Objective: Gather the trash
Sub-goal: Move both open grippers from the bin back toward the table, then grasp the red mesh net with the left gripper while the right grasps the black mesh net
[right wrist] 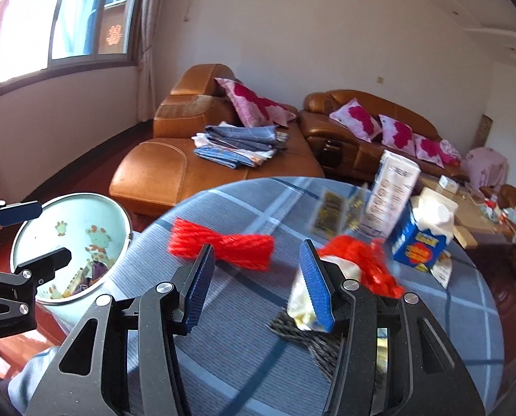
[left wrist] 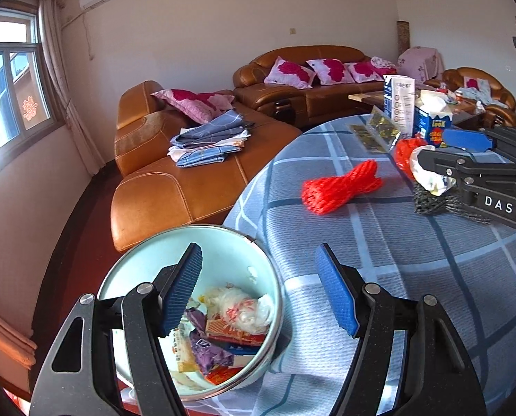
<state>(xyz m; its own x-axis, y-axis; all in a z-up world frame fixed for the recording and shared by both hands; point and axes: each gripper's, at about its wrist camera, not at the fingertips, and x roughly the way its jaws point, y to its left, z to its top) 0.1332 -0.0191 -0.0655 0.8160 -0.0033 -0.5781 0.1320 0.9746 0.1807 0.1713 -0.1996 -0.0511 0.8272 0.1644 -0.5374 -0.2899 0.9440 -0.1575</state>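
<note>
A pale green trash bin [left wrist: 133,270] [right wrist: 32,228] stands beside the round table and holds several wrappers. My left gripper [left wrist: 258,287] is open and empty, over the bin's rim and the table edge. My right gripper [right wrist: 254,277] is open above the table. It also shows in the left wrist view [left wrist: 465,149]. A red foam net [left wrist: 341,187] [right wrist: 223,244] lies on the tablecloth just beyond my right gripper. A crumpled white wrapper [right wrist: 301,305] [left wrist: 429,173], a second red net [right wrist: 365,263] and a dark net [right wrist: 313,341] lie by its right finger.
The table has a blue plaid cloth [left wrist: 396,277] [right wrist: 244,346]. At its far side stand a white carton [right wrist: 391,194], a blue box [right wrist: 417,246] and gold-black packets [right wrist: 334,211]. Brown leather sofas [left wrist: 195,173] with folded sheets stand behind.
</note>
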